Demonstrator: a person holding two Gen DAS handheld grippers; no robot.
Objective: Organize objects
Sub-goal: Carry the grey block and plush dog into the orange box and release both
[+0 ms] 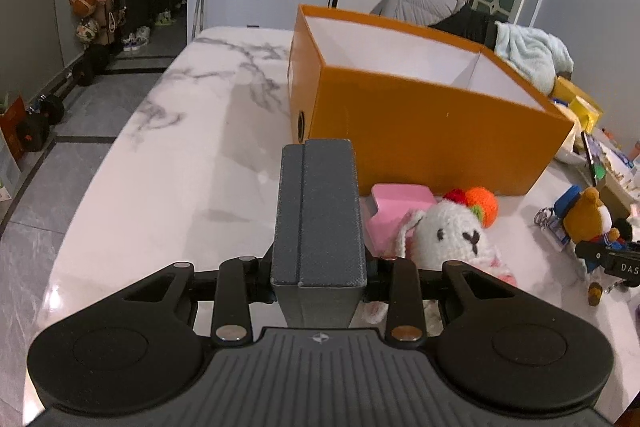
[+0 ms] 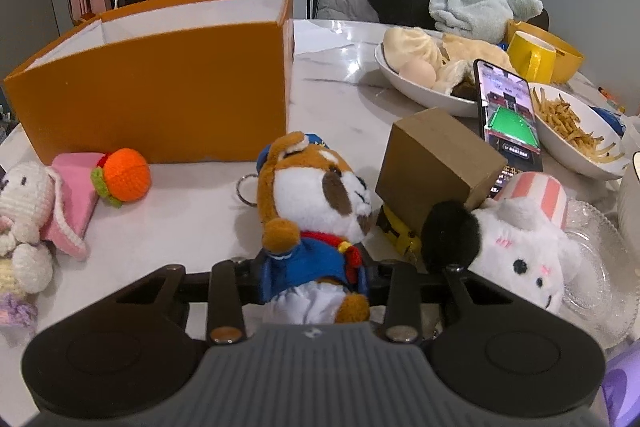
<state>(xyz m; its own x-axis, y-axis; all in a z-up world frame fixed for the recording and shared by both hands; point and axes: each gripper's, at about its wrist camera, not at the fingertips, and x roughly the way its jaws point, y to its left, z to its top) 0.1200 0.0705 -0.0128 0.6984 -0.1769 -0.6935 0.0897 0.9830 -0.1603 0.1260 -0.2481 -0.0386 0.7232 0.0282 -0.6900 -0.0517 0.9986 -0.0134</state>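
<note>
1. Nearest the lens in the left wrist view, the left gripper (image 1: pixel 318 163) has its two grey fingers pressed flat together, nothing between them, poised above the marble table (image 1: pixel 168 163) and aimed toward the near wall of the orange box (image 1: pixel 420 131).

2. In the right wrist view, the right gripper (image 2: pixel 314 279) is clamped on the plush dog (image 2: pixel 316 211), a brown-and-white toy in a blue jacket and red scarf; its fingers are hidden behind the toy's body, which sits upright and squeezed at the waist, a keyring hanging behind it.

3. Just beside the dog lies a white plush bunny (image 2: pixel 516 247) with a black ear, resting against a brown cardboard carton (image 2: pixel 436 163) and a glass dish (image 2: pixel 600 267).

4. Toward the left, a crocheted white doll (image 1: pixel 452 231) lies over a pink block (image 1: pixel 396 211), an orange crocheted ball (image 2: pixel 128 175) touching it. These toys sit at the foot of the box, judged to be waiting their turn.

5. Behind them the orange box stands open and appears empty, its white interior showing, the likely destination for the toys.

6. Farther back, a propped phone (image 2: pixel 508 115), a bowl of buns (image 2: pixel 424 83) and a bowl of fries (image 2: pixel 572 131) crowd the right side.
</note>
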